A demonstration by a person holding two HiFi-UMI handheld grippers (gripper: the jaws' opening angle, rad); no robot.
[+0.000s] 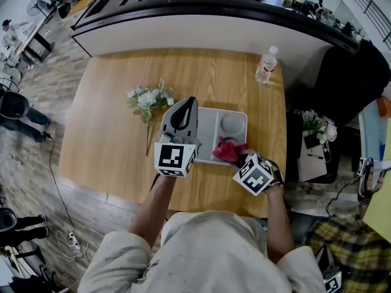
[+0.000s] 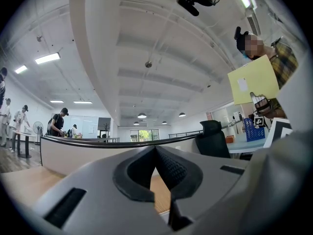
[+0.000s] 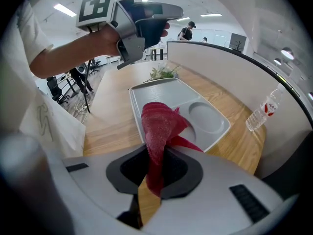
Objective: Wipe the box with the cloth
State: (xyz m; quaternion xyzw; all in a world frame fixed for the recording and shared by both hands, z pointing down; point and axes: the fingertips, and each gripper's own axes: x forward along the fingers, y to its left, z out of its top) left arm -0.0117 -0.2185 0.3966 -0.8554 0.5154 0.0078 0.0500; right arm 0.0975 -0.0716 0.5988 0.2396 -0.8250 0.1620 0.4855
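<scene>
Office desks and people ring a wooden table [image 1: 104, 145], and my work sits at its near edge. My right gripper [image 1: 239, 157] has its jaws pinched on the red cloth [image 3: 159, 126], which bunches up from them toward 12 o'clock. My left gripper [image 2: 156, 153] has its jaws pressed together on nothing and, in the right gripper view, hangs in the air at 11 o'clock, clear of the tray. The box [image 1: 211, 124], a grey compartment tray, lies just beyond the right jaws at 11 o'clock in the head view, with the cloth over its near right corner. I judge the wipe is about to start: next I must lower the cloth flat onto the tray floor and sweep toward 12 o'clock, perhaps steadying the box with the left. Flowers [image 1: 148, 99] lie at 10 o'clock and a water bottle [image 1: 266, 65] at 1 o'clock.
</scene>
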